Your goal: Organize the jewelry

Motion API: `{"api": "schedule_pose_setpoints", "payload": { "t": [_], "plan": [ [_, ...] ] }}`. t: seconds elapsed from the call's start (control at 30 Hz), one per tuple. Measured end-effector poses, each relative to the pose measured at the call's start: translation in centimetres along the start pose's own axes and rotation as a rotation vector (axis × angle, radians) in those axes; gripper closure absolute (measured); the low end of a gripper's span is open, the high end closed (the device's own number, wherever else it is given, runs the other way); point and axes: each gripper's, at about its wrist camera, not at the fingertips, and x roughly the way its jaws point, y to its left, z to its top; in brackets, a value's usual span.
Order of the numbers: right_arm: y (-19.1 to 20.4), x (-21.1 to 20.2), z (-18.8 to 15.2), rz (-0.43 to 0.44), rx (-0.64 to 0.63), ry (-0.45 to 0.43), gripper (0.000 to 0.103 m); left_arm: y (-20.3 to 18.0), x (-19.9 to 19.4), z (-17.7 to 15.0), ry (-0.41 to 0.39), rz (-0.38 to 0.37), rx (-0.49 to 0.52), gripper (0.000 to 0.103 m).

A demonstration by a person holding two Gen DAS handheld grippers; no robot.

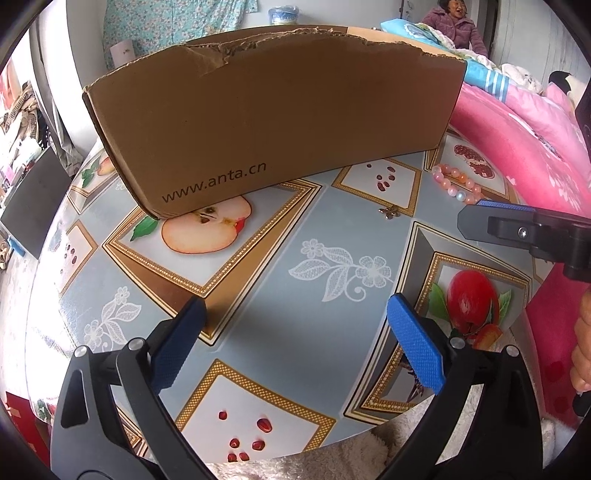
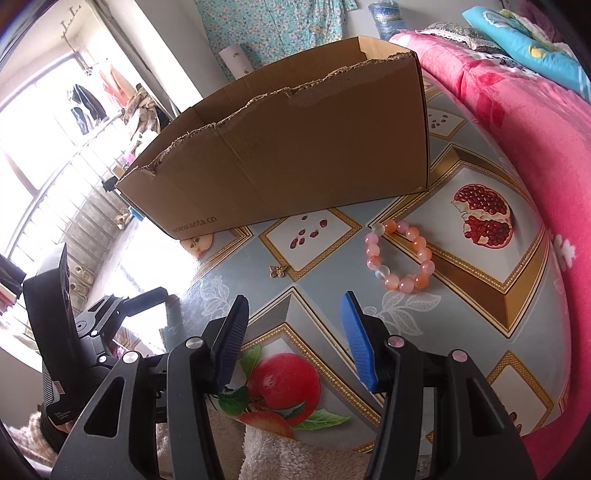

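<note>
Standing at the table's far side, the box (image 2: pixel 288 147) is open-topped; the bracelet (image 2: pixel 400 256) lies ahead-right of the right gripper (image 2: pixel 295 339), nearer it than the left gripper (image 1: pixel 295 343); both jaws apart, empty

Round table with a fruit-printed oilcloth (image 2: pixel 461 177) beside a bed under a pink blanket (image 2: pixel 517 110). Floral curtain (image 2: pixel 273 26) on the rear wall. Large barred window (image 2: pixel 55 177) at left admits strong daylight; clothes hang on a rack (image 2: pixel 88 103) before it.
</note>
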Motion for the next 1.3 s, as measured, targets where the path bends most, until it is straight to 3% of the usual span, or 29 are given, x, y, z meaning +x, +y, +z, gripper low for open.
{"api": "schedule_pose_setpoints", "payload": {
  "t": [0.37, 0.63, 0.8, 0.97, 1.07, 1.17, 1.3],
  "plan": [
    [-0.3, -1.3, -0.2, -0.005, -0.008, -0.051, 0.052, 0.1, -0.1, -0.3, -0.029, 0.001, 0.013, 0.007],
    [0.0, -0.8, 0.7, -0.033, -0.049, -0.083, 0.052, 1.1, -0.3, 0.2, -0.056, -0.070, -0.002, 0.009],
    [-0.6, -0.6, 1.0, -0.069, -0.083, -0.083, 0.057, 0.5, -0.4, 2.1, -0.114, -0.195, -0.015, 0.032],
    [-2.0, -0.4, 1.6, -0.074, -0.056, -0.093, 0.058, -2.0, 1.2, 4.3, -0.100, -0.269, 0.025, 0.055],
    [-2.7, -0.1, 1.8, -0.064, -0.038, -0.091, 0.059, -3.0, 2.2, 4.9, -0.072, -0.274, 0.035, 0.064],
    [-3.3, 0.3, 1.8, -0.051, -0.031, -0.090, 0.061, -3.8, 2.2, 4.9, -0.074, -0.233, 0.056, 0.067],
    [-3.8, 0.5, 1.7, -0.044, -0.036, -0.106, 0.063, -4.3, 2.2, 4.9, -0.069, -0.162, 0.047, 0.078]
  ]
}}
